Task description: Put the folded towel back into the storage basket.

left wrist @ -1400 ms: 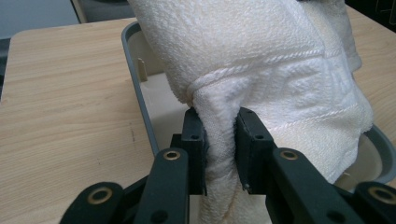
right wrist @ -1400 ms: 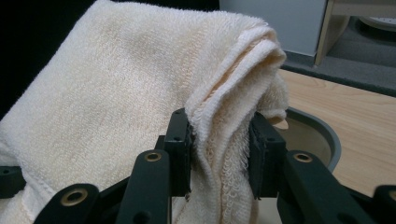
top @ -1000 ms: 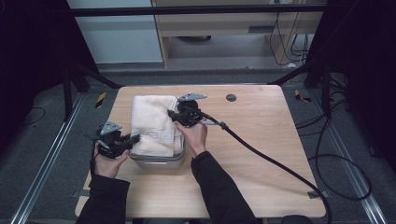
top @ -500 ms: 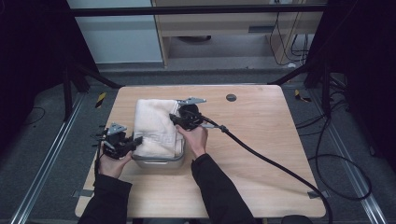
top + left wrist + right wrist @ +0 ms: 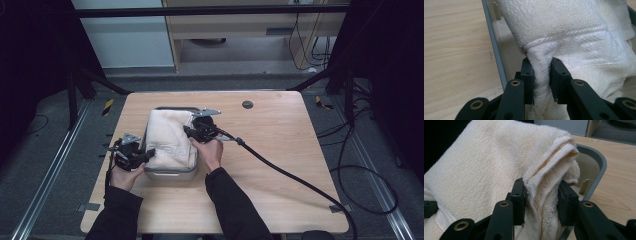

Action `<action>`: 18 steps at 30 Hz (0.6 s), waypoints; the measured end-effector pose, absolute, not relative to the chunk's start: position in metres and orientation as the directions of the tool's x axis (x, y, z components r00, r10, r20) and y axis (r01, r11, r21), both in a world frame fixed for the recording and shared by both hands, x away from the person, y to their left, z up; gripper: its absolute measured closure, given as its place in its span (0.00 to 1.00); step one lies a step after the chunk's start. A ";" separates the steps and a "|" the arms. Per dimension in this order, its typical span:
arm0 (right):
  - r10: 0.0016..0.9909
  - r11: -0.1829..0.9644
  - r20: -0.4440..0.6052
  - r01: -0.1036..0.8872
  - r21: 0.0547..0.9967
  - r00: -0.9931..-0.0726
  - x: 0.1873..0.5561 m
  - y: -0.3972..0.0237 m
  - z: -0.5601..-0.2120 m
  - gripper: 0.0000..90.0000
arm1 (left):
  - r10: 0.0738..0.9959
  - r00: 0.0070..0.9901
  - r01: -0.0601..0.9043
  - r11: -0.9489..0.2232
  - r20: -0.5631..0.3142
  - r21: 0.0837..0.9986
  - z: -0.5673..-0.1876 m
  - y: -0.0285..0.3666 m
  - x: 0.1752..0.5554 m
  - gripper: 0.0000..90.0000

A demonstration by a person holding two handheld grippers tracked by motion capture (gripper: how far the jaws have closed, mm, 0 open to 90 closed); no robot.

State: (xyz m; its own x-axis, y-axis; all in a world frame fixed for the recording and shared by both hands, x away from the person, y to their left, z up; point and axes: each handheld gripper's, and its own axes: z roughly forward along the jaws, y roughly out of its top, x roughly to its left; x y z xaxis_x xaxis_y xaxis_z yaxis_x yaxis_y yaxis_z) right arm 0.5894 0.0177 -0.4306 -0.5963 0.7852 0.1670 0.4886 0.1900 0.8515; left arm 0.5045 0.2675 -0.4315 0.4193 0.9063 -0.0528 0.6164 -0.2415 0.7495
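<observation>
A cream towel (image 5: 169, 140) drapes over a grey tub (image 5: 172, 173) at the desk's (image 5: 280, 125) nine o'clock side, left tool (image 5: 541, 75) and right tool (image 5: 541, 195) each clamped on its folds

I see wide bare light wooden tabletop (image 5: 280, 165) right of the grey metal tray (image 5: 172, 174), thick black cable (image 5: 280, 172) trailing across it, small dark round disc (image 5: 247, 104) beyond, cream terry towel (image 5: 167, 140) heaped over the tray's opening

Wooden table (image 5: 280, 165), grey floor (image 5: 45, 165), perhaps cabinets (image 5: 235, 30)
</observation>
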 end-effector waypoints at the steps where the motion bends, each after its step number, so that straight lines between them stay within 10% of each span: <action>1: 0.785 0.194 0.163 0.487 0.852 -0.597 0.589 0.018 -0.431 0.71 | 0.907 0.418 0.619 -0.243 -0.052 0.747 -0.432 0.267 0.505 0.82; 18: 0.795 0.258 0.074 0.447 0.856 -0.602 0.586 0.018 -0.439 0.64 | 0.914 0.404 0.623 -0.241 -0.042 0.745 -0.433 0.267 0.506 0.72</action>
State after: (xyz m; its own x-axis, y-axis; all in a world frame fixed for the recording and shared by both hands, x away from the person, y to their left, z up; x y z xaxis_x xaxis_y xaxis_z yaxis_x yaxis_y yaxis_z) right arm 0.5864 0.0184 -0.4390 -0.6018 0.7952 0.0742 0.4471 0.2584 0.8563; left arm 0.5056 0.2665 -0.4330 0.4038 0.9139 -0.0421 0.6226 -0.2409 0.7446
